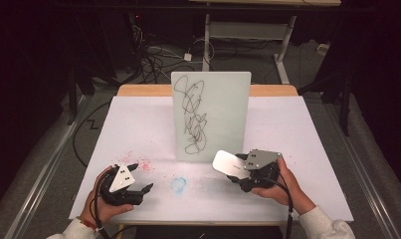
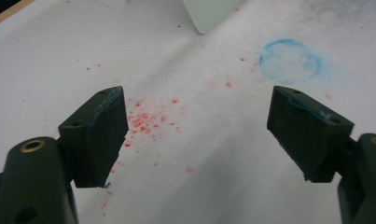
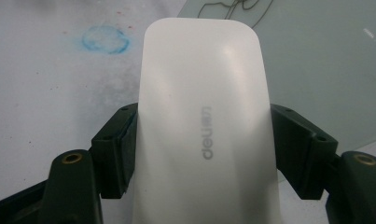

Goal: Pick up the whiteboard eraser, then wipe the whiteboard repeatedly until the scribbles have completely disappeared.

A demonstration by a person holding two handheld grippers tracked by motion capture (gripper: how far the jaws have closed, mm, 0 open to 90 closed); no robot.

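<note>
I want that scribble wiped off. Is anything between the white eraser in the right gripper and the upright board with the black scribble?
Nothing visible: the white rounded eraser, clamped in the right gripper, faces the upright scribbled board across bare white table cover.

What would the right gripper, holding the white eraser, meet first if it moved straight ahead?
Probably the scribbled whiteboard: the eraser held by the right gripper points at its lower edge, though depth is unclear.
</note>
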